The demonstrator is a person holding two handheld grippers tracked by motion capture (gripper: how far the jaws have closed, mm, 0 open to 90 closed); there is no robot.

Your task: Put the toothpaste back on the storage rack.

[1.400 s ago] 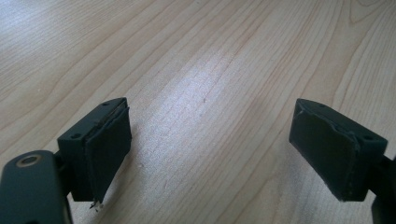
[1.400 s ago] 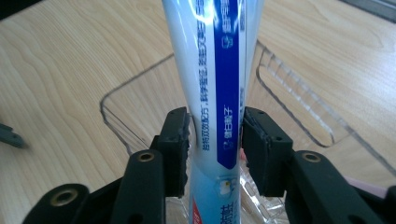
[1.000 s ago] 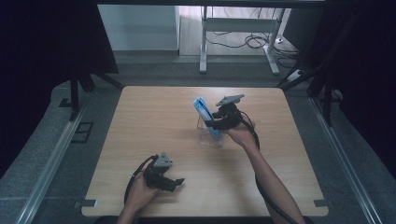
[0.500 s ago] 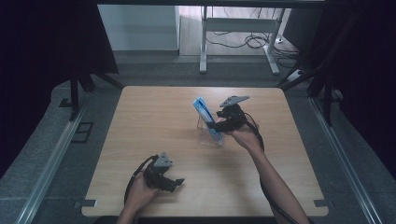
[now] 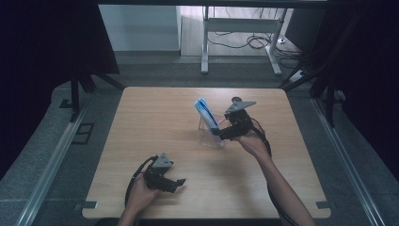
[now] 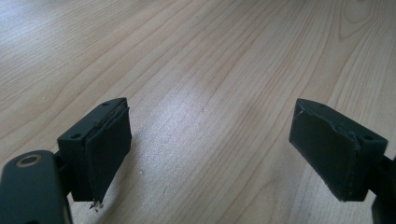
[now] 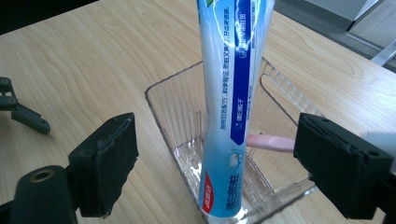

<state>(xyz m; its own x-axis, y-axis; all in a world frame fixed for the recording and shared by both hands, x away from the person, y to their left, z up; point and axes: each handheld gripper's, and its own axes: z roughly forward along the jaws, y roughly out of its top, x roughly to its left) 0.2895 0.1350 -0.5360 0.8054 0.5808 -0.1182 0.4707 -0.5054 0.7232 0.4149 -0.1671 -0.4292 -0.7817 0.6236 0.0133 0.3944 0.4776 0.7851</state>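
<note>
A blue-and-white toothpaste tube (image 5: 205, 114) (image 7: 232, 107) stands cap-down, leaning, in a clear plastic holder (image 5: 210, 139) (image 7: 173, 108) at the table's middle. A pink toothbrush handle (image 7: 269, 143) lies across the holder behind the tube. My right gripper (image 5: 221, 134) (image 7: 225, 164) is open just right of the holder. Its jaws stand wide on either side of the tube's lower part, apart from it. My left gripper (image 5: 177, 183) (image 6: 210, 149) rests open near the front left of the table, with bare wood between its pads.
The wooden table (image 5: 155, 117) is bare around the holder. The left gripper's jaws (image 7: 21, 112) show far off in the right gripper view. Desk legs and cables (image 5: 244, 42) lie on the floor beyond the far edge.
My right gripper has drawn back a little from the tube, toward the person. The tube stays leaning in the holder. The left gripper has not moved.
</note>
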